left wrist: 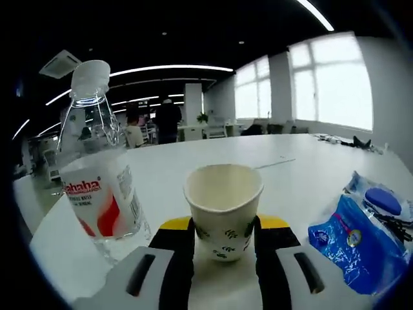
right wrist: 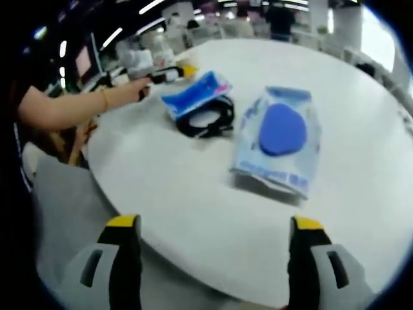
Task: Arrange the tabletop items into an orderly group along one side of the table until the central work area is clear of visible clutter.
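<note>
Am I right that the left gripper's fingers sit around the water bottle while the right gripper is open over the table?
Not quite: in the left gripper view the left gripper has its fingers around the paper cup; the water bottle stands beside it. The right gripper is indeed open.

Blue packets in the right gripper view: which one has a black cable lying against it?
The smaller blue packet, farther from the right gripper. The black cable coils against its edge; the larger wipes pack lies alone.
</note>
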